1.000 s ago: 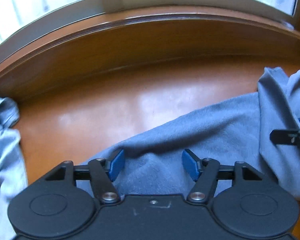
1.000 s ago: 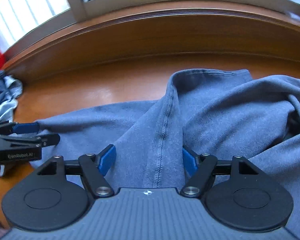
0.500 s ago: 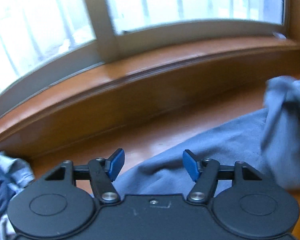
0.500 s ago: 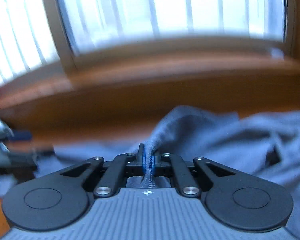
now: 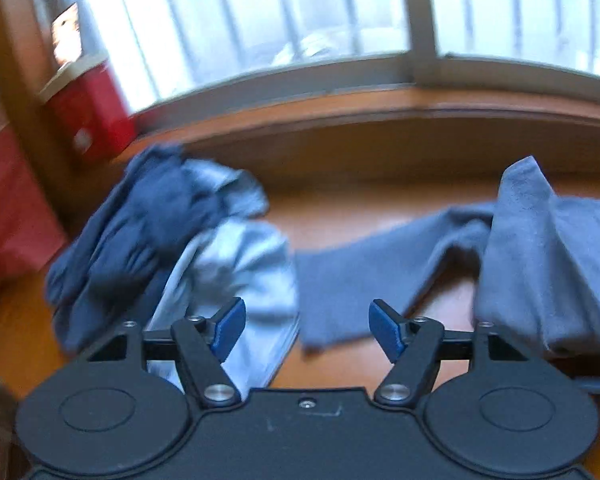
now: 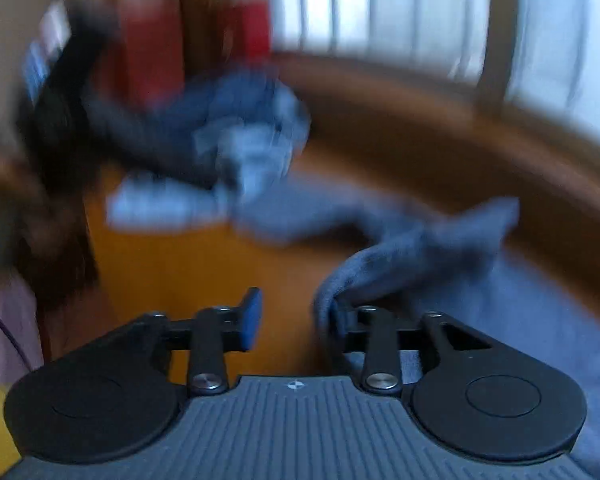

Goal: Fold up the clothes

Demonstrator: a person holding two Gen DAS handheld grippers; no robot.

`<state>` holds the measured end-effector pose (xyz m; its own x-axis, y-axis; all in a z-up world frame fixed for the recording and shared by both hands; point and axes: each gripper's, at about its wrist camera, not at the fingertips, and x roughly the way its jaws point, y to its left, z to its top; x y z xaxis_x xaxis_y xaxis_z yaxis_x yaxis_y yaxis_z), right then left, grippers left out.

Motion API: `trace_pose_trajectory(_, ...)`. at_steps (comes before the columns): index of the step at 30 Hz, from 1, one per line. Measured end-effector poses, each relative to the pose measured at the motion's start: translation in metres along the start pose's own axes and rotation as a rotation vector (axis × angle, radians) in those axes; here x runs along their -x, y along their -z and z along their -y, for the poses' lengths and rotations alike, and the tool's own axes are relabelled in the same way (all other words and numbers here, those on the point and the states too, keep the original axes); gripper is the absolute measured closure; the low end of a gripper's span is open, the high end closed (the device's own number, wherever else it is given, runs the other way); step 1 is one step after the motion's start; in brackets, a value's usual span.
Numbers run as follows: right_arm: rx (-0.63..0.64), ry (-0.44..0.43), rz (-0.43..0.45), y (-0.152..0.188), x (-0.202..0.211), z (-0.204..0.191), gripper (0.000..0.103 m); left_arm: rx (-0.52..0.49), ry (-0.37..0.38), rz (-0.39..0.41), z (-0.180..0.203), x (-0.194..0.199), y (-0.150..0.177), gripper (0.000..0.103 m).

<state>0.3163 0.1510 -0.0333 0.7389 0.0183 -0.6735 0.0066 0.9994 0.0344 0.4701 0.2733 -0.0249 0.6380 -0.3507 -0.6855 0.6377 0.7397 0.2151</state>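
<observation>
The left gripper [image 5: 307,330] hangs with its blue pads [image 5: 229,329] spread wide and nothing between them, just above the orange-brown tabletop [image 5: 364,208]. Directly beyond its gap lies one flat end of the grey-blue garment [image 5: 380,276], which runs off to the right into a raised fold. To the left of that garment, touching its end, sits a crumpled heap of dark and pale blue clothes [image 5: 172,240], and further left of the heap stands a red box [image 5: 88,108] by the window [image 5: 300,20]. The right gripper [image 6: 290,318] is also parted: its left pad [image 6: 251,318] stands bare over the wood, while a bunched edge of the grey-blue garment [image 6: 412,260] drapes over its right finger, hiding that pad; nothing is pinched. In this blurred view the heap of clothes [image 6: 228,140] lies beyond and left of the garment
</observation>
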Motion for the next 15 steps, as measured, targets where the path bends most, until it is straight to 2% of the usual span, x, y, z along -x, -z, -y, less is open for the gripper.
trace_pose_trajectory(2,0.012,0.046,-0.049,0.019,-0.003,-0.005,0.061,0.01,0.009,-0.021,0.005,0.008,0.008,0.038)
trace_pose_trajectory(6,-0.097,0.049,0.004,0.04,0.035,0.016,0.031,-0.024,0.078,-0.001,0.044,0.02,0.004,0.037)
trace_pose_trajectory(8,-0.15,0.084,0.032,0.05,0.052,0.028,0.031,-0.068,0.134,0.023,0.076,0.023,-0.006,0.037)
trace_pose_trajectory(11,-0.268,0.169,0.019,0.07,0.061,0.041,0.031,-0.176,0.207,0.063,0.132,0.018,-0.023,0.034)
trace_pose_trajectory(13,-0.358,0.204,0.01,0.085,0.059,0.051,0.031,-0.257,0.225,0.061,0.175,0.005,-0.033,0.034)
trace_pose_trajectory(15,-0.422,0.238,0.007,0.099,0.065,0.058,0.031,-0.293,0.194,0.048,0.192,-0.008,-0.036,0.034)
